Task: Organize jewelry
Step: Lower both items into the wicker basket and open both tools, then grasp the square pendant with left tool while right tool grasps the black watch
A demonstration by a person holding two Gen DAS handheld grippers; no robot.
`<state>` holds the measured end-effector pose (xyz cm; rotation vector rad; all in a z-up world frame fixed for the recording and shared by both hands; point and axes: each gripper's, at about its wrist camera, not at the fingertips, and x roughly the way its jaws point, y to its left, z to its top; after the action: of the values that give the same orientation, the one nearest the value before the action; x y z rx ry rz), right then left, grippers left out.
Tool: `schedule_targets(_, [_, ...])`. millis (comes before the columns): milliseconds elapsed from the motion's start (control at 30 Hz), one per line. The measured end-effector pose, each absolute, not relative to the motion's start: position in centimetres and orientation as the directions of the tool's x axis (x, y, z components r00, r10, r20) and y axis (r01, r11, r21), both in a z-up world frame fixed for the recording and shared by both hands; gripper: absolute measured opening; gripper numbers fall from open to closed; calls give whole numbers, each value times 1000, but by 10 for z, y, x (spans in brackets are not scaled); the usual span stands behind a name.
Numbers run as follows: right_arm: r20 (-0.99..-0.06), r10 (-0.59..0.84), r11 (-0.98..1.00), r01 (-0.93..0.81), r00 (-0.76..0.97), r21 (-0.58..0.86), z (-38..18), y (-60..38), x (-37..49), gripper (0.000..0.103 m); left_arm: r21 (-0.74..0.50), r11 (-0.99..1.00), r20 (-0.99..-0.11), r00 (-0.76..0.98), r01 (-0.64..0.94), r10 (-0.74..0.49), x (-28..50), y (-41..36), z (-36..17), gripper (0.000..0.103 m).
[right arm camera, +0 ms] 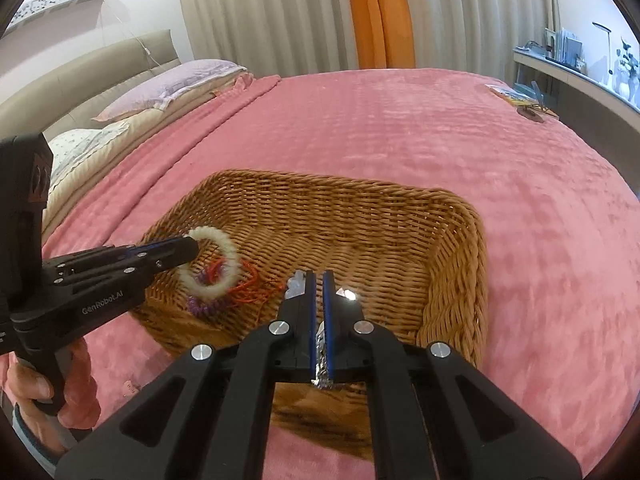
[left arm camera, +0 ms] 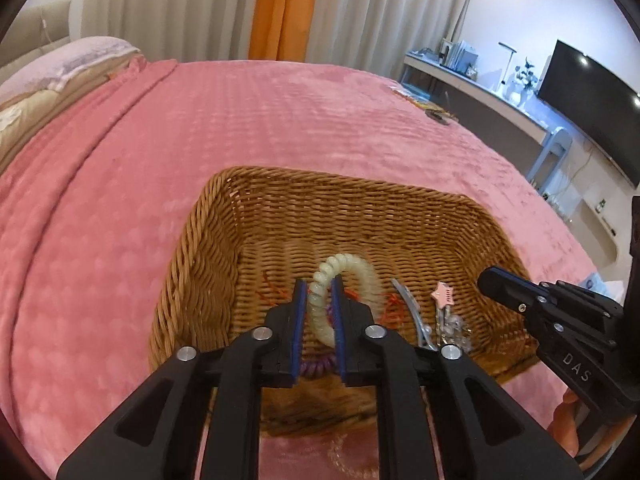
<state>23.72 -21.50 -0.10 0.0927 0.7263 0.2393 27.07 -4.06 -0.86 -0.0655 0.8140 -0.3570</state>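
Left wrist view: left gripper (left arm camera: 319, 288) is seen over the wicker basket (left arm camera: 208, 240); its narrowly parted jaws bracket the pale coil bracelet (left arm camera: 344, 268) (contact unclear).
Right wrist view: right gripper (right arm camera: 319, 280), over the basket, is clamped on a silvery sparkly piece (right arm camera: 322, 354); bracelet left of it.

Blurred by motion around the pale coil bracelet (left arm camera: 348, 276), hidden in part behind the left gripper (left arm camera: 318, 292) as to the purple coil tie (left arm camera: 316, 364), cut off at the near edge regarding a clear beaded string (left arm camera: 344, 456) on the pink blanket (left arm camera: 120, 240).
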Motion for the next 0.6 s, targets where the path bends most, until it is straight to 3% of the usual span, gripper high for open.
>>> schedule_targets(233, [-609, 290, 957, -240, 738, 164, 22, -206, 194, 3, -215, 929, -642, 673, 301, -367, 222, -13, 20, 40])
schedule_targets(533, [-612, 367, 929, -303, 700, 211, 15, -188, 124, 5, -280, 924, -629, 678, 259, -381, 130, 37, 9, 41])
schedule_targets(600, [-624, 392, 920, -310, 677, 241, 5, -186, 107, 11, -291, 925, -636, 673, 244, -378, 114, 44, 1, 41])
